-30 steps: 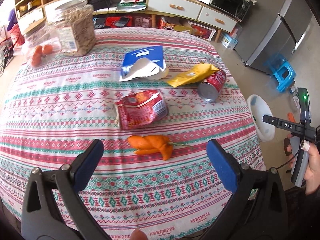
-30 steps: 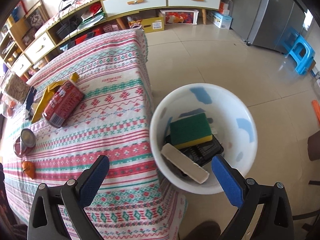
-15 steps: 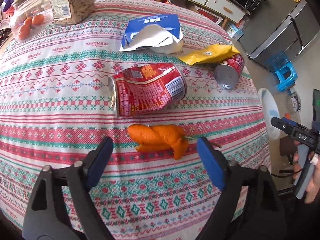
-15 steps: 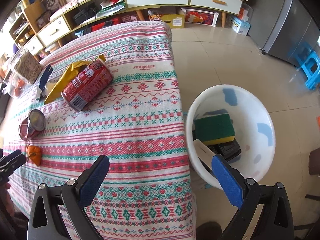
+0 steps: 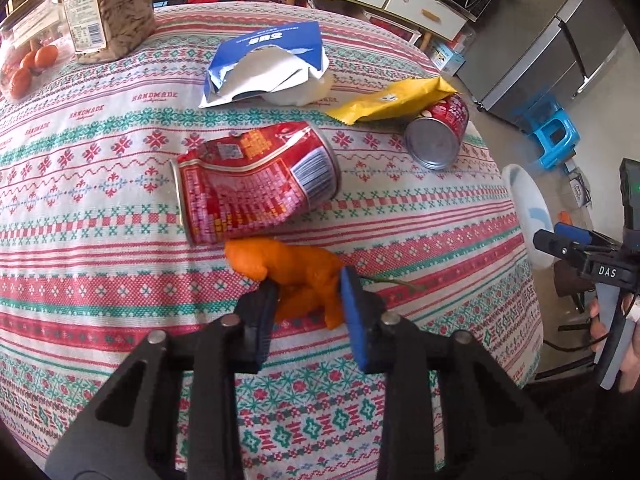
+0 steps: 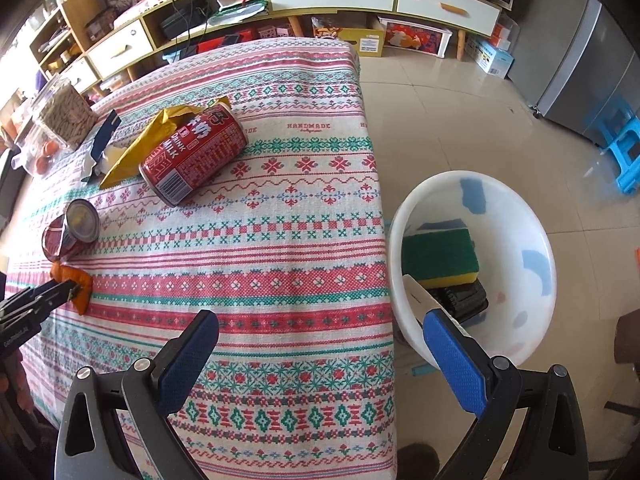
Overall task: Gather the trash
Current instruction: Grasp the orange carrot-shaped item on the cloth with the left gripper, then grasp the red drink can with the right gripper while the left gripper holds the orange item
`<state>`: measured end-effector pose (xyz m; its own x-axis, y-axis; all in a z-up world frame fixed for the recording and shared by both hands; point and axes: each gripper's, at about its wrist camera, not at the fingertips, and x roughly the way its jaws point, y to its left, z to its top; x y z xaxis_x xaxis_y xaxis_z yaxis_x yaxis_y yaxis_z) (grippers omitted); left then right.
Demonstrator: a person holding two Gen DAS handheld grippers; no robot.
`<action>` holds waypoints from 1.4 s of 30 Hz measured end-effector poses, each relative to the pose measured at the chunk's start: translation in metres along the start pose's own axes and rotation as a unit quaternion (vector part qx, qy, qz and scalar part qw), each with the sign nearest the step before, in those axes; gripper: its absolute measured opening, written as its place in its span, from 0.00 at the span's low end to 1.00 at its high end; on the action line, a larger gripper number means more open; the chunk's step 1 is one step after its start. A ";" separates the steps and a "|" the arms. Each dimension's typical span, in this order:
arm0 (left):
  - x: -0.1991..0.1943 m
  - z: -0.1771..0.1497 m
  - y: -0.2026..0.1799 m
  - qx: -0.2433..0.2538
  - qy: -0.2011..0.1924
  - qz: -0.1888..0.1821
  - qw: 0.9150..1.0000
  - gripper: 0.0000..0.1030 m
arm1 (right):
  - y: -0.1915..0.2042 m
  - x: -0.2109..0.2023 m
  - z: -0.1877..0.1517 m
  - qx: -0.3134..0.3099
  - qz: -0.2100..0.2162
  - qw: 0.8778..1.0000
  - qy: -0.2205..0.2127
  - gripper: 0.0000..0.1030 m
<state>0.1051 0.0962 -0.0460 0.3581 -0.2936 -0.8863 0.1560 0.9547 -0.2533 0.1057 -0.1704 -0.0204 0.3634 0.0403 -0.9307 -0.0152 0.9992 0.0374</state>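
Observation:
My left gripper (image 5: 310,292) is shut on the orange peel (image 5: 292,268), which lies on the patterned tablecloth (image 5: 100,208); the same grip shows in the right wrist view (image 6: 76,286). Just behind the peel lies a crushed red can (image 5: 256,188). A second red can (image 5: 438,136) lies on its side under a yellow wrapper (image 5: 394,100). A torn blue and white packet (image 5: 268,62) lies further back. My right gripper (image 6: 320,344) is open and empty above the table's edge, next to the white bin (image 6: 532,232).
The white bin on the floor holds a green and yellow sponge (image 6: 438,256) and dark items. A jar of grain (image 5: 106,8) and a bag of oranges (image 5: 28,64) stand at the table's far left. A blue stool (image 5: 554,136) and a fridge (image 5: 560,56) are beyond the table.
My left gripper moved forward and closed around the orange peel. My right gripper swung left from over the bin toward the table edge and stayed open.

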 end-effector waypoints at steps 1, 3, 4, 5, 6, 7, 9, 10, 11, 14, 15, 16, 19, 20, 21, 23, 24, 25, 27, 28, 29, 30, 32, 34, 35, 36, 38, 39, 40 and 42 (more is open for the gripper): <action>-0.002 0.001 -0.001 0.001 -0.001 -0.001 1.000 0.27 | 0.001 0.000 0.001 -0.001 0.002 1.000 0.000 1.00; -0.008 0.000 -0.001 0.000 -0.002 -0.006 1.000 0.21 | 0.005 -0.001 0.004 -0.004 0.005 1.000 -0.002 1.00; -0.013 -0.001 0.002 -0.003 -0.003 -0.010 1.000 0.14 | 0.007 -0.002 0.006 -0.004 0.007 1.000 -0.004 1.00; -0.019 -0.002 0.006 -0.005 -0.003 -0.014 1.000 0.12 | 0.009 -0.001 0.008 -0.004 0.009 1.000 -0.005 1.00; -0.025 -0.002 0.006 -0.007 -0.006 -0.017 1.000 0.10 | 0.011 -0.002 0.010 -0.004 0.012 1.000 -0.006 1.00; -0.029 -0.002 0.006 -0.007 -0.009 -0.017 1.000 0.10 | 0.014 -0.002 0.013 -0.002 0.015 1.000 -0.008 1.00; -0.036 0.000 0.005 -0.004 -0.016 -0.016 1.000 0.10 | 0.020 -0.002 0.020 0.003 0.022 1.000 -0.013 1.00; -0.039 0.001 0.006 -0.005 -0.018 -0.017 1.000 0.10 | 0.023 -0.001 0.024 0.005 0.025 1.000 -0.014 1.00; -0.041 0.002 0.006 -0.007 -0.020 -0.019 1.000 0.10 | 0.026 -0.001 0.028 0.007 0.028 0.999 -0.016 1.00; -0.048 0.002 0.010 -0.015 -0.024 -0.020 0.999 0.09 | 0.037 0.003 0.040 0.018 0.043 0.999 -0.022 1.00; -0.052 0.003 0.011 -0.017 -0.027 -0.019 0.999 0.09 | 0.041 0.005 0.045 0.025 0.051 0.998 -0.024 1.00; -0.055 0.003 0.012 -0.017 -0.029 -0.018 0.999 0.09 | 0.045 0.007 0.049 0.030 0.056 0.998 -0.025 1.00; -0.063 0.003 0.011 -0.015 -0.040 -0.009 0.999 0.09 | 0.055 0.016 0.061 0.046 0.073 0.996 -0.026 1.00; -0.066 0.004 0.011 -0.014 -0.044 -0.006 0.999 0.09 | 0.059 0.019 0.066 0.049 0.078 0.995 -0.025 1.00; -0.069 0.005 0.013 -0.015 -0.048 -0.003 0.999 0.09 | 0.062 0.022 0.069 0.051 0.080 0.995 -0.025 1.00; -0.072 0.007 0.013 -0.018 -0.052 0.001 0.999 0.09 | 0.068 0.028 0.075 0.054 0.082 0.995 -0.025 1.00; -0.073 0.008 0.014 -0.018 -0.053 0.001 0.998 0.09 | 0.071 0.031 0.079 0.057 0.085 0.994 -0.025 1.00; -0.073 0.010 0.014 -0.019 -0.054 0.002 0.998 0.09 | 0.072 0.032 0.082 0.059 0.087 0.994 -0.025 1.00; -0.073 0.013 0.014 -0.019 -0.055 0.003 0.998 0.09 | 0.076 0.038 0.087 0.064 0.089 0.994 -0.027 1.00; -0.071 0.016 0.012 -0.019 -0.054 0.003 0.998 0.09 | 0.077 0.040 0.090 0.065 0.088 0.994 -0.027 0.99; -0.070 0.018 0.012 -0.020 -0.054 0.002 0.998 0.09 | 0.078 0.042 0.091 0.067 0.085 0.994 -0.027 0.99; -0.070 0.019 0.012 -0.020 -0.053 0.002 0.998 0.09 | 0.079 0.046 0.094 0.071 0.084 0.994 -0.026 0.99; -0.068 0.021 0.013 -0.021 -0.051 0.002 0.998 0.09 | 0.079 0.051 0.097 0.081 0.085 0.993 -0.025 0.96; -0.067 0.022 0.013 -0.021 -0.050 0.001 0.999 0.09 | 0.078 0.056 0.098 0.088 0.083 0.992 -0.022 0.95; -0.067 0.023 0.014 -0.021 -0.050 0.001 0.999 0.09 | 0.077 0.059 0.099 0.091 0.081 0.992 -0.020 0.93; -0.067 0.024 0.014 -0.022 -0.049 0.002 0.999 0.09 | 0.076 0.062 0.100 0.095 0.083 0.992 -0.018 0.93; -0.067 0.025 0.015 -0.021 -0.049 0.005 0.999 0.09 | 0.074 0.066 0.101 0.104 0.093 0.990 -0.014 0.91; -0.067 0.025 0.015 -0.021 -0.050 0.007 0.999 0.09 | 0.073 0.067 0.101 0.108 0.098 0.989 -0.012 0.89; -0.066 0.026 0.015 -0.020 -0.050 0.009 0.999 0.09 | 0.073 0.069 0.101 0.109 0.104 0.989 -0.008 0.80; -0.065 0.026 0.016 -0.021 -0.049 0.011 0.999 0.09 | 0.075 0.073 0.098 0.105 0.103 0.989 0.006 0.60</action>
<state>0.1084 0.1293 0.0178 0.4497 -0.2731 -0.8504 0.1089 0.9618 -0.2512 0.2225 -0.0927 -0.0494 0.3617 0.2441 -0.8998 0.1059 0.9481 0.2997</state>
